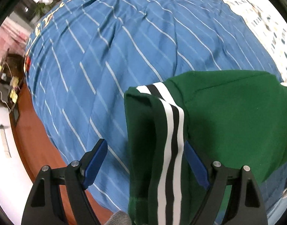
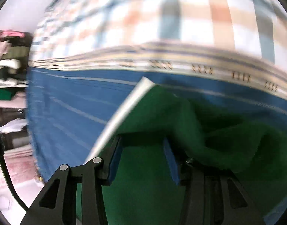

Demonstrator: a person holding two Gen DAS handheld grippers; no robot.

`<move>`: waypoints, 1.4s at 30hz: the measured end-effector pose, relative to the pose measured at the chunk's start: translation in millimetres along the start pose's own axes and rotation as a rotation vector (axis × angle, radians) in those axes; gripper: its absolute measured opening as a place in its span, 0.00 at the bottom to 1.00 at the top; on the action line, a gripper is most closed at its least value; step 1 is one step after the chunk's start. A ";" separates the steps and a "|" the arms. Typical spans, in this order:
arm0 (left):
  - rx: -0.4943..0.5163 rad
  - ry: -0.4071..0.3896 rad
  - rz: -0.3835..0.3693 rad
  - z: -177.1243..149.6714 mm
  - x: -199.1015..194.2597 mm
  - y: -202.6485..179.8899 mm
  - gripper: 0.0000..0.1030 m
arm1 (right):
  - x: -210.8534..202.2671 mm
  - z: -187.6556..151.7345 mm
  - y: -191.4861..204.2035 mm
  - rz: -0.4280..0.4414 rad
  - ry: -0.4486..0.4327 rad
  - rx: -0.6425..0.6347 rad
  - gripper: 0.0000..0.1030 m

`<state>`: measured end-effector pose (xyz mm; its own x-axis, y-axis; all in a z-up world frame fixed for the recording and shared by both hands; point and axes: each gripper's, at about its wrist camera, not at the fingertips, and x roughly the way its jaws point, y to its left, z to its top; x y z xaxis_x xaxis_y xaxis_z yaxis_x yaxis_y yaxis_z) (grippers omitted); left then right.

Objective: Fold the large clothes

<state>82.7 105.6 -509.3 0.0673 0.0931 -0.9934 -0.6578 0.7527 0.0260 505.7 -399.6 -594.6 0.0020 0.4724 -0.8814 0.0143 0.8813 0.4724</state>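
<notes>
A green garment (image 1: pixel 228 112) with a black-and-white striped band (image 1: pixel 173 123) lies folded on a blue quilt. My left gripper (image 1: pixel 145 143) hangs over its striped edge and points down. Its jaws stand wide open, with the band running between the blue pads (image 1: pixel 94 161), which do not press on it. In the blurred right wrist view the same green garment (image 2: pixel 181 116), with a white edge band (image 2: pixel 124 112), lies rumpled under my right gripper (image 2: pixel 141 138). That gripper's jaws stand partly apart, with green cloth showing in the gap and nothing pinched.
The blue quilt (image 1: pixel 124 46) with thin white stripes covers the bed. A checked cover (image 2: pixel 181 18) lies beyond it. Left of the bed are a wooden floor (image 1: pixel 30 131), low furniture (image 1: pixel 6 86) and piled clothes (image 2: pixel 8 56).
</notes>
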 end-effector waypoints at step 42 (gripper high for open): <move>-0.211 -0.127 -0.163 -6.6 -39.4 12.4 0.87 | -22.3 -39.8 -14.0 -0.191 0.057 -0.139 0.55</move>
<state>66.9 107.0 -470.5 0.2699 0.0728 -0.9601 -0.7713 0.6133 -0.1703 465.6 -421.9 -581.4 -0.0439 0.2938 -0.9548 -0.1290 0.9461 0.2971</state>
